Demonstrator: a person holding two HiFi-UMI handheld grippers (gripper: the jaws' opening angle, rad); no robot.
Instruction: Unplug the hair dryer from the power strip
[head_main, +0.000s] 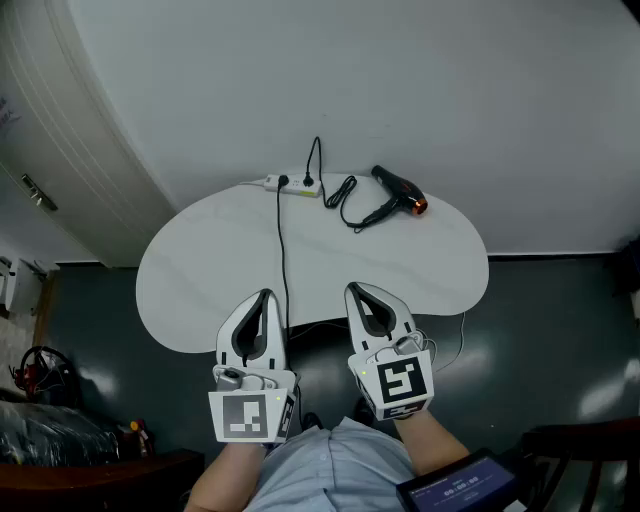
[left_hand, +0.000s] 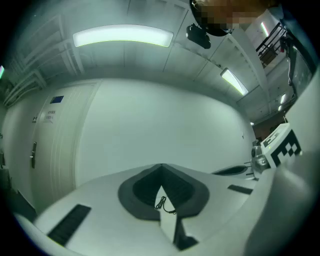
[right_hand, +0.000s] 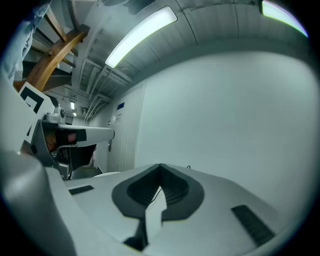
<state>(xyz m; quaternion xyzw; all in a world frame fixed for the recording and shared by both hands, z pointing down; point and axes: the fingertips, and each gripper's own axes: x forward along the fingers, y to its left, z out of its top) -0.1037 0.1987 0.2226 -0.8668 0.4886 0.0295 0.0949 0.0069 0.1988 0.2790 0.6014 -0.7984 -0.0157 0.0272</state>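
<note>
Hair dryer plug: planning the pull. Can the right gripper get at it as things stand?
Probably yes: bare table lies between the right gripper and the plug in the power strip; its shut jaws must open first.

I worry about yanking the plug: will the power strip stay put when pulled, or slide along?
The power strip looks a small, hard plastic bar: probably stiff and light. It lies loose on the smooth white table, so it would likely slide or lift.
</note>
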